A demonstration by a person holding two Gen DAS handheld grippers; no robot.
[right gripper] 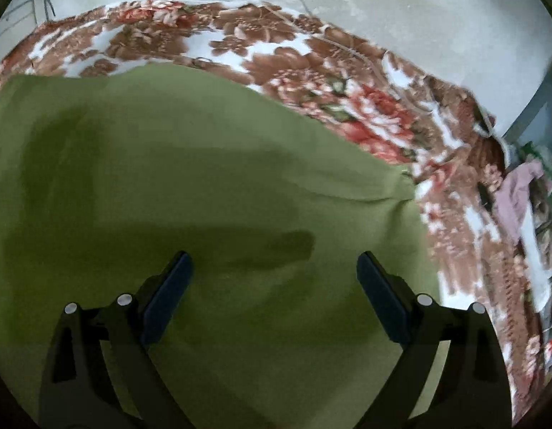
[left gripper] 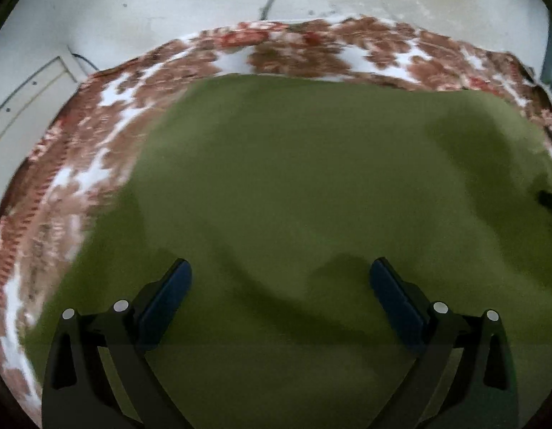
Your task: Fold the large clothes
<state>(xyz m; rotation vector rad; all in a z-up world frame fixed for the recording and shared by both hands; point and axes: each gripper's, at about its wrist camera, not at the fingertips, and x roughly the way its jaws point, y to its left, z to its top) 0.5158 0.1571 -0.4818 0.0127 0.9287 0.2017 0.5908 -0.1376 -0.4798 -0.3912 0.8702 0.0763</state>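
Olive green cloth is what I see spread nearly flat on the floral blanket, plain, no print, no seams I can make out. It fills most of both wrist views. In the left view its far edge runs straight just short of the blanket's far border and its left edge slants down toward me. In the right view the same cloth has a right corner with a small pucker and a crease running in from it. Soft low ripples across the middle, otherwise smooth, single visible layer
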